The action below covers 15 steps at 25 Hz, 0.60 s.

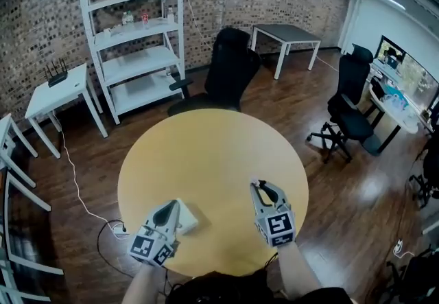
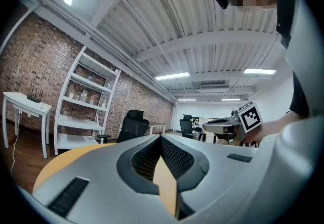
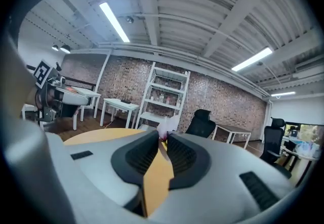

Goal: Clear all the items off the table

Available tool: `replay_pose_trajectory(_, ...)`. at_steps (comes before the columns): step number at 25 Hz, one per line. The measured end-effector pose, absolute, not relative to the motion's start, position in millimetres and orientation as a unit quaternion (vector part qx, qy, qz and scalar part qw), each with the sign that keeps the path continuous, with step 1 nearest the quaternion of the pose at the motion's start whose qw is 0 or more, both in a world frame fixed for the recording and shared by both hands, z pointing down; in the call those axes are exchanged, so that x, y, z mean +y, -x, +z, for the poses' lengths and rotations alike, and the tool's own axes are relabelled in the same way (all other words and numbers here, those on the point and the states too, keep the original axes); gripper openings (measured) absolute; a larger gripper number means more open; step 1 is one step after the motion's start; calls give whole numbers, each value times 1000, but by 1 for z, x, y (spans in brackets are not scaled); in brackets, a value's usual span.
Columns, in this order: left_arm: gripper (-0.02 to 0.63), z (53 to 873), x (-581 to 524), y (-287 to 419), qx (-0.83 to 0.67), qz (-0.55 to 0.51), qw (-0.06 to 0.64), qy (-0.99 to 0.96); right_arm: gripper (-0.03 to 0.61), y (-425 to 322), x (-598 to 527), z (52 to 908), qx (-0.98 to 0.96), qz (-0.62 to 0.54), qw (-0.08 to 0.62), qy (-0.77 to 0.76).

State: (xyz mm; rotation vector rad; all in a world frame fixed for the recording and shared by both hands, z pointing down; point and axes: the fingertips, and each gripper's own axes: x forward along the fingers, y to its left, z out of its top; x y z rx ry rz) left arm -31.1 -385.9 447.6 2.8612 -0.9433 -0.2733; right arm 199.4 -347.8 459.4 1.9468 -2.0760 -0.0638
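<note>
Head camera steeply above shared table [image 1: 206, 158]

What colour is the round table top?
Plain light yellowish tan, no pattern; the table top shows best in the head view.

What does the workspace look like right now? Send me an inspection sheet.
Surface: round yellow table, mostly bare.
Job's things: white boxy item on the table beside the left gripper; small white-and-pink item in the right gripper.
Clutter: nothing seen.
Grippers: left gripper shut, nothing between its jaws; right gripper shut on the small white-and-pink item.
Cables: white cable and black cable on the floor left of the table.
Surroundings: white shelf unit, black office chairs, brick wall.
</note>
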Motion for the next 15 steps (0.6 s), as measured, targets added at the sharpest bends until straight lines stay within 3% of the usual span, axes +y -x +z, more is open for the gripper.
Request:
replay_pose_trajectory(8, -8, 438, -384, 18, -258, -113, 68, -957, 55, -207, -308, 446, -667, -37, 150, -729)
replay_pose_trajectory(15, -8, 445, -351, -45, -139, -110, 99, -979, 55, -239, -202, 456, -559, -7, 172, -811)
